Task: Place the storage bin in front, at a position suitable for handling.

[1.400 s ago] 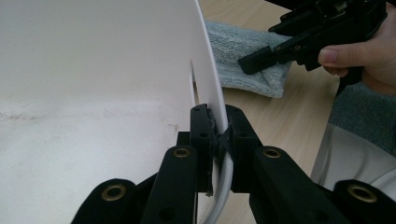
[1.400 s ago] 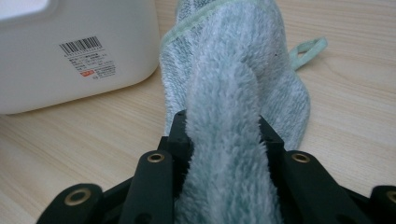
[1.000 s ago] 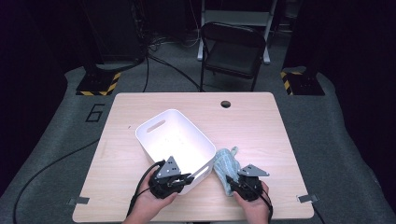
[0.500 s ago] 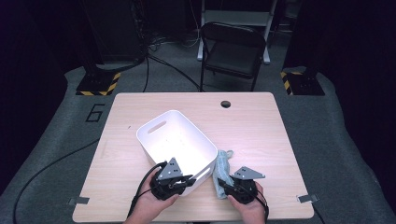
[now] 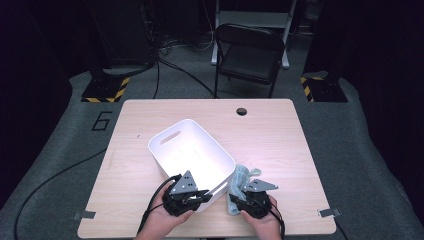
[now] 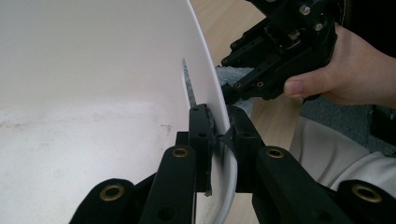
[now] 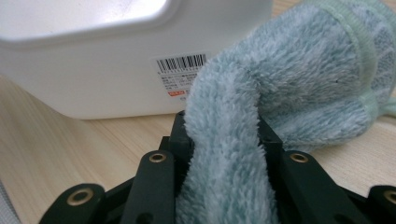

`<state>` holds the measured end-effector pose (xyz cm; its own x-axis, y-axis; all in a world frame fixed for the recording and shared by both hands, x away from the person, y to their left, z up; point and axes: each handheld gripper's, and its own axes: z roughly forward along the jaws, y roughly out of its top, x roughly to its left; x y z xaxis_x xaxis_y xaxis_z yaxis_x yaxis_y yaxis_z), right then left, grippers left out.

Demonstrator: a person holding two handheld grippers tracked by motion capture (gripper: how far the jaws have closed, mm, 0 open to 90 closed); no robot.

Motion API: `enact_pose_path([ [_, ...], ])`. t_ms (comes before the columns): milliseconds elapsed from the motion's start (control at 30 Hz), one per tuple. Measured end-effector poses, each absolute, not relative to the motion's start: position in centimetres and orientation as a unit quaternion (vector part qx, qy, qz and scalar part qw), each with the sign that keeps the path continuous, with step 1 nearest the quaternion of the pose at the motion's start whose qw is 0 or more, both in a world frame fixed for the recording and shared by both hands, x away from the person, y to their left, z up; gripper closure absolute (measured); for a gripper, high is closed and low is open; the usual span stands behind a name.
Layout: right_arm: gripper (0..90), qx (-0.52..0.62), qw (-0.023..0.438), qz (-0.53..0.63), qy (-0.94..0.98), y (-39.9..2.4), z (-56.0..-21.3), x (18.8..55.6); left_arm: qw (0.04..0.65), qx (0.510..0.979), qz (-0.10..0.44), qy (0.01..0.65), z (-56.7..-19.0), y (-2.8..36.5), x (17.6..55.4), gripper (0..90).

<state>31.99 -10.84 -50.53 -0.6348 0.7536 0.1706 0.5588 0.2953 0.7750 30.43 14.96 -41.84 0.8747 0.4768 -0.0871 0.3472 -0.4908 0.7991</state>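
Towel [image 7: 261, 121] lies bunched at the bench's [image 5: 300, 140] near edge beside the white bin [image 5: 192, 150], pinched in my right gripper [image 5: 246, 197]. My left gripper [image 6: 218, 135] clamps the bin's wall; I should steady it and lift the towel clear over the rim.

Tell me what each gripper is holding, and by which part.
The left gripper clamps the white bin by its near wall at the rim. The right gripper pinches a fold of the light blue towel beside the bin.

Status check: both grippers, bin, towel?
Left gripper clamped on white plastic bin wall. Right gripper shut on fluffy light-blue towel, outside bin. Nothing blocking.
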Motion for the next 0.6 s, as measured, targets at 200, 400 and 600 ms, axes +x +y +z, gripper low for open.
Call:
enact_pose_path([
  [200,67.9,0.41,0.118,0.445,0.787,-10.8,-49.8,31.7,0.444,0.86,0.075,0.24,-41.8,14.9,30.4,82.0],
  [400,67.8,0.398,0.137,0.456,0.784,-10.8,-48.5,31.2,0.444,0.86,0.073,0.241,-41.8,14.8,30.4,82.0],
  [600,67.8,0.389,0.162,0.482,0.769,-11.3,-46.5,30.7,0.444,0.861,0.075,0.237,-41.8,14.8,30.3,82.2],
])
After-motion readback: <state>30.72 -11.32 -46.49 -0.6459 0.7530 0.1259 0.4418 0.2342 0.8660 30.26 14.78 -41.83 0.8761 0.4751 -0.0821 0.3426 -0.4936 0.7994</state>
